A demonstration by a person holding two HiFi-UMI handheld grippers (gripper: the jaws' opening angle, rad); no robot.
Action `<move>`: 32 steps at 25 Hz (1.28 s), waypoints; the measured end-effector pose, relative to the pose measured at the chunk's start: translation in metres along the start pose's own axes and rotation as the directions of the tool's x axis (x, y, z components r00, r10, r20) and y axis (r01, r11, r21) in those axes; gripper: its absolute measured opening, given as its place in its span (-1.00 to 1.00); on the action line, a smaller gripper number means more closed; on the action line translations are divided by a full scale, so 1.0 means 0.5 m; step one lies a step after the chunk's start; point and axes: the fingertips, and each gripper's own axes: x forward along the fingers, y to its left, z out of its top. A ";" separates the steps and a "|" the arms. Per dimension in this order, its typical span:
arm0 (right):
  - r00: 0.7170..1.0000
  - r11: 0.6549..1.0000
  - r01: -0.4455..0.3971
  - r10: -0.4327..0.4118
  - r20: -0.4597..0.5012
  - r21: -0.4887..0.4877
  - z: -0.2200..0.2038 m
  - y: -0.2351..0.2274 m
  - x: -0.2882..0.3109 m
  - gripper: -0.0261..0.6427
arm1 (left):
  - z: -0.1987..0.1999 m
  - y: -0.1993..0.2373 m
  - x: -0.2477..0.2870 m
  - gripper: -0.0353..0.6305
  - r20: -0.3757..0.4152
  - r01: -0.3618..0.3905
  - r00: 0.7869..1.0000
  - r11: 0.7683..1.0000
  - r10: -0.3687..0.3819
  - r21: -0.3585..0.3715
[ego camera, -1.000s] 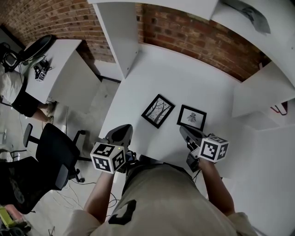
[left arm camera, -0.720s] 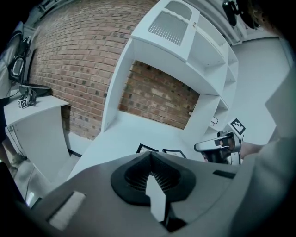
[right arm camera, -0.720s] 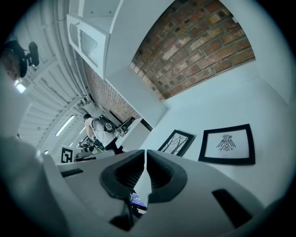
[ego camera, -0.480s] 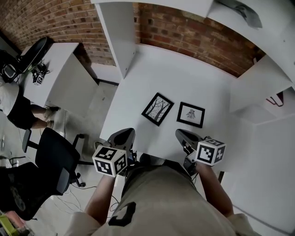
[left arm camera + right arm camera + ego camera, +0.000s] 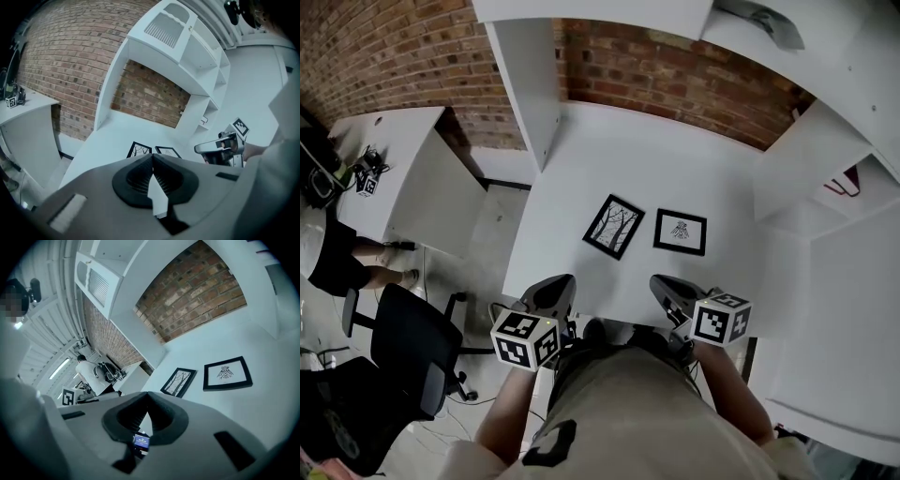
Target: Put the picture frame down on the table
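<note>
Table [image 5: 675, 150]: tree frame [image 5: 614, 226], bird frame [image 5: 681, 232] flat; L hand-held gripper [image 5: 561, 282], R hand-held gripper [image 5: 657, 281] clenched.

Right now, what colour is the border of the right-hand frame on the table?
Black. The right-hand frame shows best in the right gripper view.

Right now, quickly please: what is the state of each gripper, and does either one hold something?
Left gripper: closed, holding nothing.
Right gripper: closed, holding nothing.
</note>
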 end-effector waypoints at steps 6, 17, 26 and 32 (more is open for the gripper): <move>1.000 0.999 0.005 -0.006 0.011 0.054 -0.034 0.023 -0.012 -0.91 | -0.026 0.002 -0.005 -0.88 -0.023 0.037 0.999 0.999 -0.037 -0.015; 0.998 0.996 -0.044 0.041 0.038 0.080 -0.047 0.048 -0.029 -0.91 | -0.018 -0.019 -0.022 -0.88 -0.002 0.044 0.999 0.999 -0.044 0.009; 0.988 0.990 -0.118 0.110 0.105 0.073 -0.034 0.050 -0.117 -0.91 | -0.012 -0.127 -0.004 -0.88 -0.017 0.076 0.997 0.996 -0.075 0.045; 0.981 0.986 -0.167 0.163 0.107 0.028 -0.041 0.046 -0.181 -0.91 | 0.030 -0.243 0.007 -0.88 0.008 0.141 0.989 0.976 -0.145 0.168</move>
